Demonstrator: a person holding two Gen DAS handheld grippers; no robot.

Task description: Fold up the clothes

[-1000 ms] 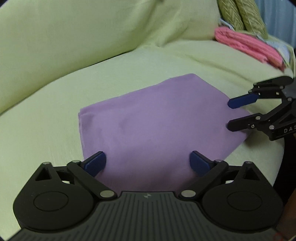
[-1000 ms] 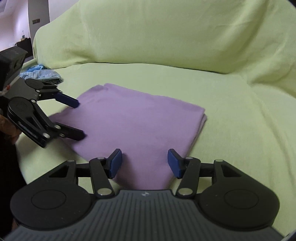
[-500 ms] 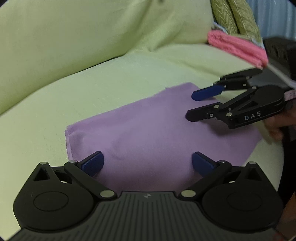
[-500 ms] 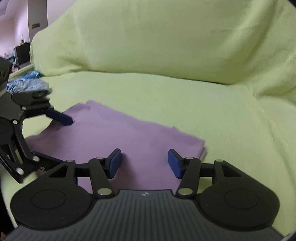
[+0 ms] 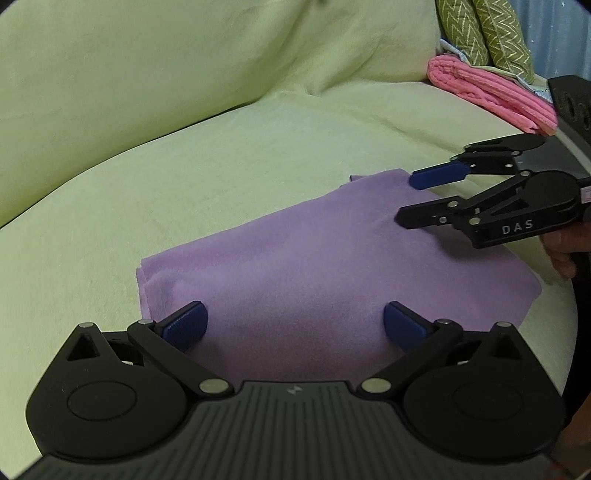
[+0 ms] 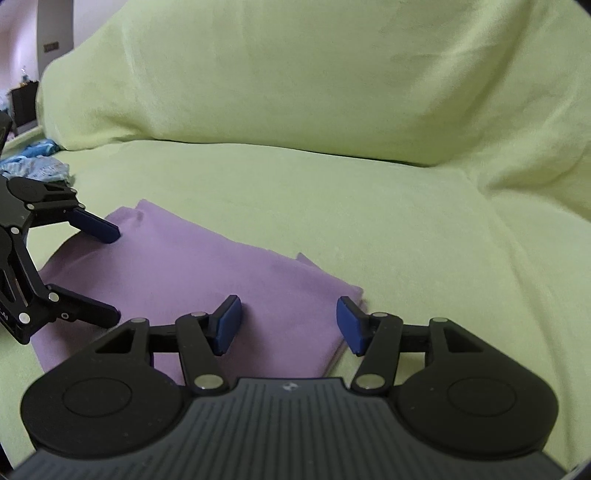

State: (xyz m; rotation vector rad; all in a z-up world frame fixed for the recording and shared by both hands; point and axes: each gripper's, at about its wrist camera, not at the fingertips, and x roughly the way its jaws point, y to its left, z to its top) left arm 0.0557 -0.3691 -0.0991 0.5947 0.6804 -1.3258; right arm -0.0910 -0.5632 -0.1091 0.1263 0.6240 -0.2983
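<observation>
A folded purple cloth lies flat on the green-covered sofa seat; it also shows in the right wrist view. My left gripper is open and empty, low over the cloth's near edge. My right gripper is open and empty, over the cloth's right end. The right gripper also shows in the left wrist view, at the cloth's far right corner. The left gripper also shows in the right wrist view, over the cloth's left end.
A folded pink cloth and green patterned cushions lie at the sofa's far right. A crumpled blue garment lies at the far left. The sofa back rises behind the seat. The seat's front edge is close to the cloth.
Both grippers have moved in over the cloth from its ends. The right gripper went towards the far right corner. The cloth has not visibly changed shape.
</observation>
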